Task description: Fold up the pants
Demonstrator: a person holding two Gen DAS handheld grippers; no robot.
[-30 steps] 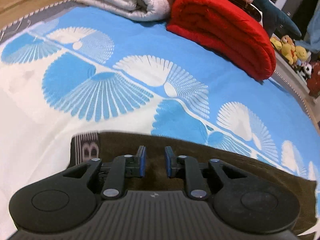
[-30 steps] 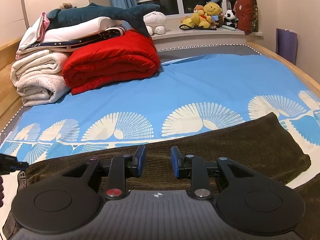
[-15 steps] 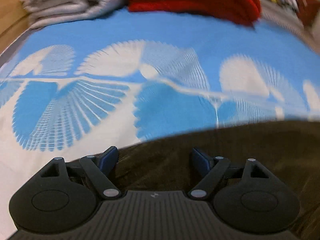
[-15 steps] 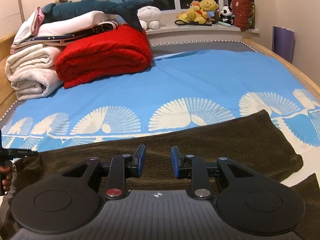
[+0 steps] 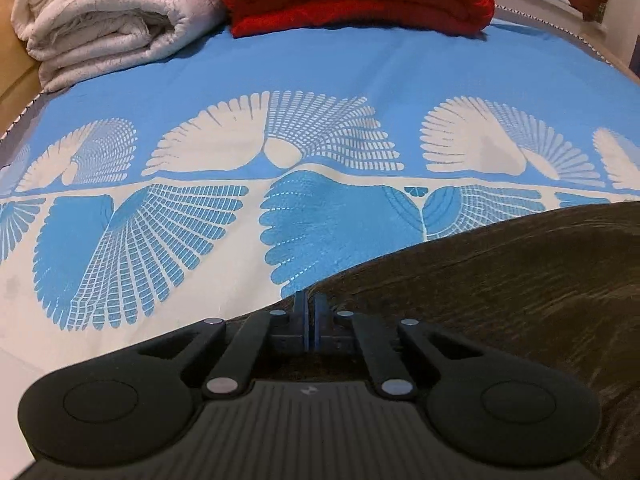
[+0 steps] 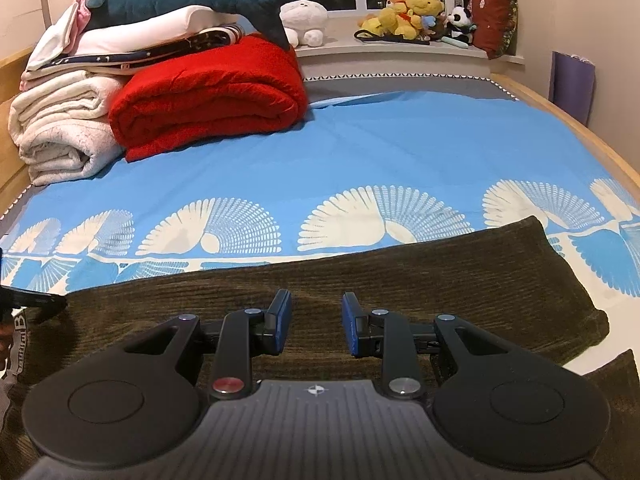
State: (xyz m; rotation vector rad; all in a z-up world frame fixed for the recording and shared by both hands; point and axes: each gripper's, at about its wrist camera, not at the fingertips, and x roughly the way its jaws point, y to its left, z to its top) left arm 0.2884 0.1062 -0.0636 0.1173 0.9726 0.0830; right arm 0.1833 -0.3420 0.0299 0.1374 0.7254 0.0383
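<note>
— Where are the pants?

— I see the brown corduroy pants lying flat across the near part of the bed, stretched from its left edge toward its right edge. One leg end lies near the right edge; the waistband with its lettered strip sits at the near left.

— And your left gripper?

— My left gripper is at the far edge of the pants, close to the waistband end. Its fingers are pressed together with only a sliver between them, right at the cloth's edge. I think they pinch the pants, though the fabric between the pads is hard to make out.

— The right one?

— My right gripper hangs over the middle of the pants, fingers spread apart, nothing between them.

— What else is on the bed?

— The blue sheet with white fan shapes. At the far left corner there's a folded red blanket beside a rolled white blanket, with a toy shark on top of the pile. Stuffed toys line the windowsill beyond.
</note>
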